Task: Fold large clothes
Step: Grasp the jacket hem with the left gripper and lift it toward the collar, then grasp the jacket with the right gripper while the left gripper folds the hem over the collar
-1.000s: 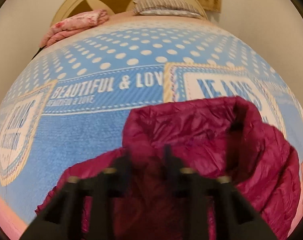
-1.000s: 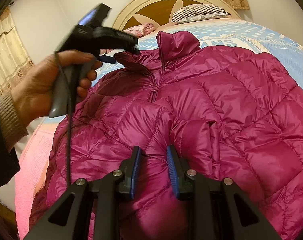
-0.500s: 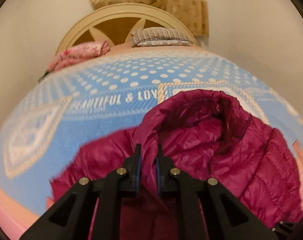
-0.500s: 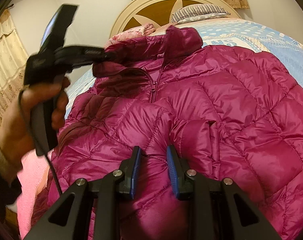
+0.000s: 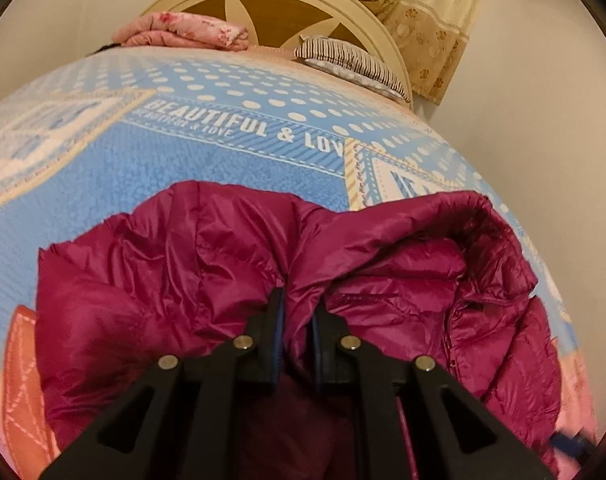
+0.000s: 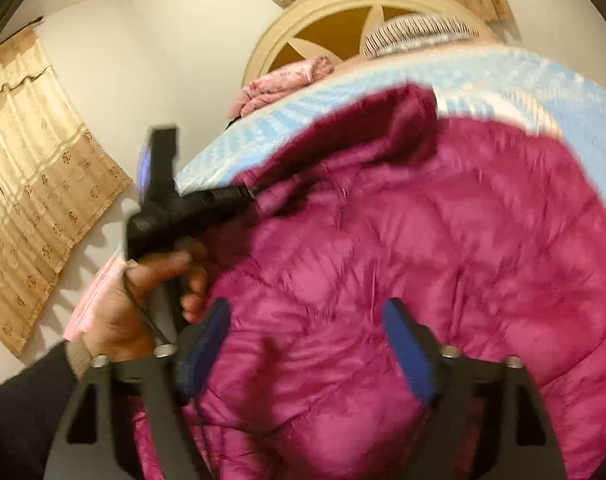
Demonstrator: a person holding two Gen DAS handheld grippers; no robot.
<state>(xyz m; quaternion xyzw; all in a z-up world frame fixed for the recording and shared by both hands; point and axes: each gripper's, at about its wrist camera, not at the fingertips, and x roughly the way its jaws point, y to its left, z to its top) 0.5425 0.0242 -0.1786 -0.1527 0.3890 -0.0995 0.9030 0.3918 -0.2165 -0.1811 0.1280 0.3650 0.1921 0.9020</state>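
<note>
Beyond the magenta jacket [image 5: 231, 264], the blue bedspread [image 5: 207, 168] lies bare up to the headboard [image 5: 271, 4]. Obstructions against the headboard: folded pink blanket [image 5: 183, 34], striped pillow [image 5: 347, 60]. Passage over the jacket's left edge blocked by the left tongs [image 6: 249, 194] and hand [image 6: 143, 300].

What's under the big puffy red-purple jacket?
The quilted magenta puffer jacket lies on a blue blanket with white dots and lettering, which shows all around it. A pink quilted cover peeks out at the near edge. Anything directly beneath the jacket is hidden.
</note>
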